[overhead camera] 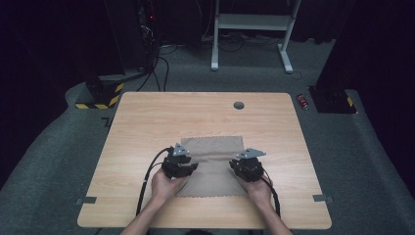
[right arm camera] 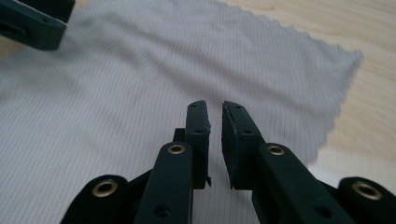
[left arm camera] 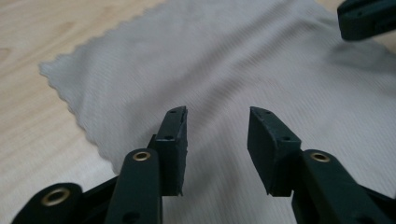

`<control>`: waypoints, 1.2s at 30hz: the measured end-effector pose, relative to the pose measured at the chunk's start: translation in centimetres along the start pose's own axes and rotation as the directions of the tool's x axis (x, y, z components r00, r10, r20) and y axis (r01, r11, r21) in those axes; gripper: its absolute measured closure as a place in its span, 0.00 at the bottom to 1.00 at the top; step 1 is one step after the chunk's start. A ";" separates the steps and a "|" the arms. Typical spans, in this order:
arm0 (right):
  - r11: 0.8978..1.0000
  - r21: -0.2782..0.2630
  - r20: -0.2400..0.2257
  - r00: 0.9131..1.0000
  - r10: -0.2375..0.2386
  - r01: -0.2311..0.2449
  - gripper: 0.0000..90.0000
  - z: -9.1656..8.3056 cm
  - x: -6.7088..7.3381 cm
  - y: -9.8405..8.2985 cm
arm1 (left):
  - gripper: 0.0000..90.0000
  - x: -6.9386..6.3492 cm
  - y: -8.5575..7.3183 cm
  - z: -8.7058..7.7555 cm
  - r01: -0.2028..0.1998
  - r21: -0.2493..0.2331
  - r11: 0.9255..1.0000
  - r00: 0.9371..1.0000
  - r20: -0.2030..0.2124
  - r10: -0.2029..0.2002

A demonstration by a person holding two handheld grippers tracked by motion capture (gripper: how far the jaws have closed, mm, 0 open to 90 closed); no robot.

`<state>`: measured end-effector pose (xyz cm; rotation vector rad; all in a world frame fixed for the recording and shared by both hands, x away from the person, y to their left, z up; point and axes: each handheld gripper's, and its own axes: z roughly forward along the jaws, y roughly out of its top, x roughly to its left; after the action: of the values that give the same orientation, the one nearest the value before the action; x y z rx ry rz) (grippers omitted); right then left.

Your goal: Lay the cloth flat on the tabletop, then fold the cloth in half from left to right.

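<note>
— Since the cloth [overhead camera: 215, 164] lies flat on the table [overhead camera: 147, 122], near the front edge, how do you think it will feel to pick up?

— Very light and soft, I think. It looks thin and floppy, with tiny ribs and a wavy cut edge. It will bend and hang down when it is lifted. It won't break.

— What are the grippers doing?

— Each one sits over a side of the cloth. The left gripper [left arm camera: 217, 140] has its jaws apart, with a clear gap and nothing held. The right gripper [right arm camera: 215, 140] has only a thin gap between its jaws, and nothing is in there either. The cloth lies under both, not pinched.

— Where should they grab it?

— At the corners or along an edge, I think. A pad has to slip under the rim there. In the middle the cloth lies tight on the wood, so the jaws might just slide over it or bunch it up.
</note>
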<state>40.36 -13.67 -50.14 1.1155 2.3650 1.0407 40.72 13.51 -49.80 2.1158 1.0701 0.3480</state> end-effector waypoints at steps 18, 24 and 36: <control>0.997 0.054 0.088 0.995 0.042 -0.046 0.81 1.6 -3.0 -0.4 | 0.58 2.1 0.4 2.1 -0.012 0.070 0.997 0.995 -0.096 0.019; 0.998 0.042 0.075 0.996 0.047 -0.050 0.77 1.4 -3.4 -0.7 | 0.55 2.7 0.4 2.3 0.007 0.052 0.999 0.994 -0.105 -0.002; 0.997 0.063 0.090 0.995 0.035 -0.041 0.72 1.9 -3.9 0.0 | 0.55 3.7 0.7 2.9 0.005 0.025 1.000 0.994 -0.113 -0.002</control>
<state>43.95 -15.79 -51.51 1.2084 2.3310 0.9134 44.94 14.68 -51.58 2.1371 1.1478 0.4593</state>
